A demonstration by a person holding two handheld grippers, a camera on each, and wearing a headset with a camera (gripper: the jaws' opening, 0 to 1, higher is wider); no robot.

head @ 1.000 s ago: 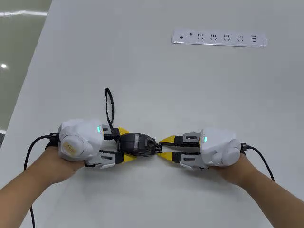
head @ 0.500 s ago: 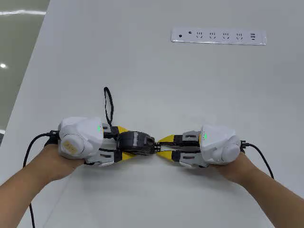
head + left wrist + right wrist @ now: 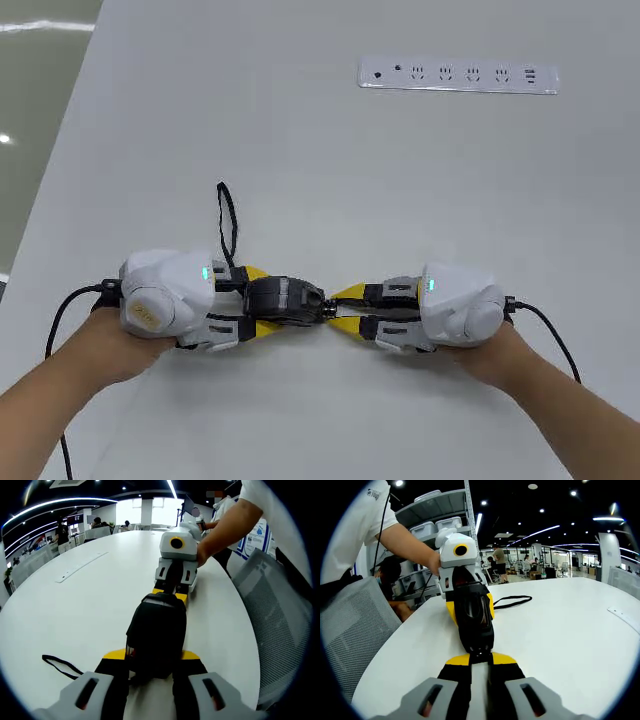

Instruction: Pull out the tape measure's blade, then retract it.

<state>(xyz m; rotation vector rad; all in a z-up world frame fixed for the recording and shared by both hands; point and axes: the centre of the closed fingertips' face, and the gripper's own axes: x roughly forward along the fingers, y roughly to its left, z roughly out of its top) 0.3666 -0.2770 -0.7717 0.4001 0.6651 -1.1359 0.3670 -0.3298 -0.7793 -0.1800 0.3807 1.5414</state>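
A black tape measure (image 3: 285, 300) lies on the white table (image 3: 330, 180) near its front edge. My left gripper (image 3: 264, 301) is shut on its case from the left, yellow fingertips (image 3: 114, 654) on both sides of the case (image 3: 157, 635). My right gripper (image 3: 336, 310) meets it from the right, its jaws nearly together on the blade's end hook (image 3: 479, 654) at the case mouth (image 3: 476, 615). No length of blade shows between case and hook. The tape measure's black wrist strap (image 3: 229, 222) trails away across the table.
A white power strip (image 3: 458, 76) lies at the far right of the table. Cables run back from both grippers along the person's arms. A mesh office chair (image 3: 280, 615) stands at the table's near edge. Bare table surface surrounds the grippers.
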